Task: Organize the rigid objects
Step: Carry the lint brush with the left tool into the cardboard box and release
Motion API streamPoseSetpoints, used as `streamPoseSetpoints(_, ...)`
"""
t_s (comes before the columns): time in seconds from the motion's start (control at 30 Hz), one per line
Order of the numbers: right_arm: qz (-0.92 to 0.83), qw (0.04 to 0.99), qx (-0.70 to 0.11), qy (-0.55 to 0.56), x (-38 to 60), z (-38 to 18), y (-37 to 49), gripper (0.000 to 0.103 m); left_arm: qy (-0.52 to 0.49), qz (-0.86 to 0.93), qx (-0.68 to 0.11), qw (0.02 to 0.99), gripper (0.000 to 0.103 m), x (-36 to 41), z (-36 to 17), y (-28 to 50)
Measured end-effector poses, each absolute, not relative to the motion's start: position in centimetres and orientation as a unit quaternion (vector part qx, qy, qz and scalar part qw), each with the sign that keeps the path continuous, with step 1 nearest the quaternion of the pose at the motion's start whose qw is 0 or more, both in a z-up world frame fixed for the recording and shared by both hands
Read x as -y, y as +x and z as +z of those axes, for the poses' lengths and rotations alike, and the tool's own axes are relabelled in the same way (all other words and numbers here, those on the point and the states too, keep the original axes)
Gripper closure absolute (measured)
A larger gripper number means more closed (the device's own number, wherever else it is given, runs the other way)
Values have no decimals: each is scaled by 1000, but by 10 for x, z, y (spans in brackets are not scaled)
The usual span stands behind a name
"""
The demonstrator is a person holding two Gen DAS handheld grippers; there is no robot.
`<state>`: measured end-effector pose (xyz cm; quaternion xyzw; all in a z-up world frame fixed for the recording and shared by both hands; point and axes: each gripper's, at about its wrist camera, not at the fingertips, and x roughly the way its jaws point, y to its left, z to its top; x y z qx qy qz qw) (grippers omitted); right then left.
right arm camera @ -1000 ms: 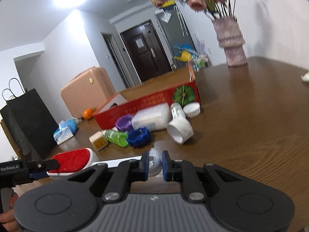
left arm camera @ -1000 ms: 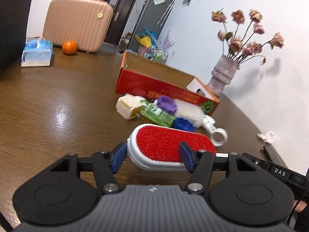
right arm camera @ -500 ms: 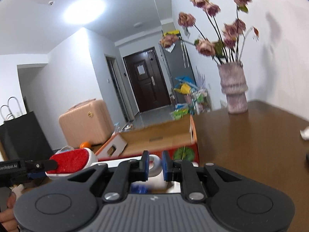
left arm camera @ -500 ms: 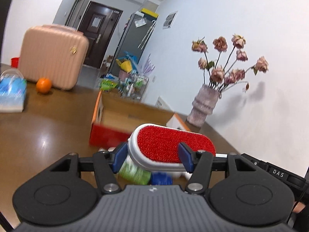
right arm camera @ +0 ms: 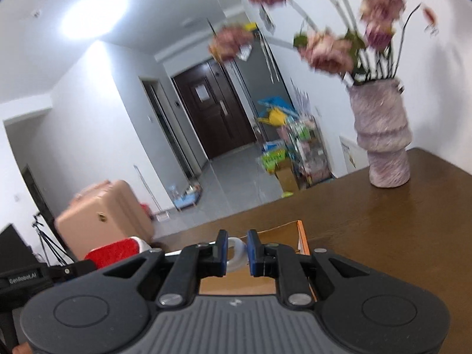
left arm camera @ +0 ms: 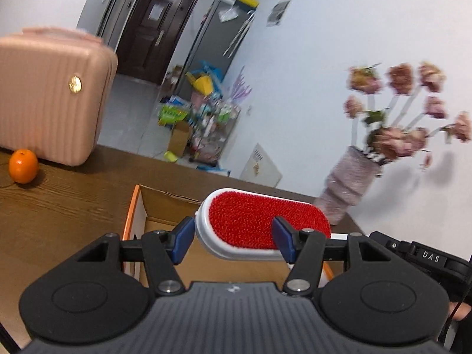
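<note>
A white lint brush with a red bristle pad hangs in the air above an open cardboard box with orange edges. My left gripper is shut on the brush's head. In the right wrist view the brush's white ring handle sits between the blue pads of my right gripper, which is shut on it, and the red head shows at the left over the box. The loose small objects from the table are hidden below both grippers.
A pink suitcase and an orange stand on the brown table at the left. A vase of dried flowers stands right of the box, also seen as the vase. Beyond the table are a doorway and floor clutter.
Both grippers carried the brush up and forward, from above the small objects on the table to over the open box. The suitcase, orange and vase look closer. The grips stayed the same.
</note>
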<state>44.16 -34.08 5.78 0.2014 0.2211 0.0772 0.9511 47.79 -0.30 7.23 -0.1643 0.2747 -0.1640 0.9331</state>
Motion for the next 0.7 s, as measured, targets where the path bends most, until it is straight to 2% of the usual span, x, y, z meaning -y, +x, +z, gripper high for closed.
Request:
streamPoseSetpoints(0.2,64,940,-284,176,332,11,530,89,-180,-137,-329,917,45,2,22,557)
streamPoseSetpoints(0.4,47,933,-335,127,313,-21,589,89,-163,-108,-354,915,44,10,-3,597)
streamPoseSetpoints(0.53,63,922,-363,118,304,-32,605,87,-113,-82,-391,910,31,24,-10,613)
streamPoseSetpoints(0.57,78,918,-367,128,302,-35,607,84,-91,-79,-394,911,30,31,-11,614)
streamPoseSetpoints(0.63,79,918,-372,117,298,-36,609,71,-56,-77,-385,918,24,42,-9,613)
streamPoseSetpoints(0.7,71,924,-361,104,292,-32,604,68,-38,-79,-369,925,22,47,-4,607)
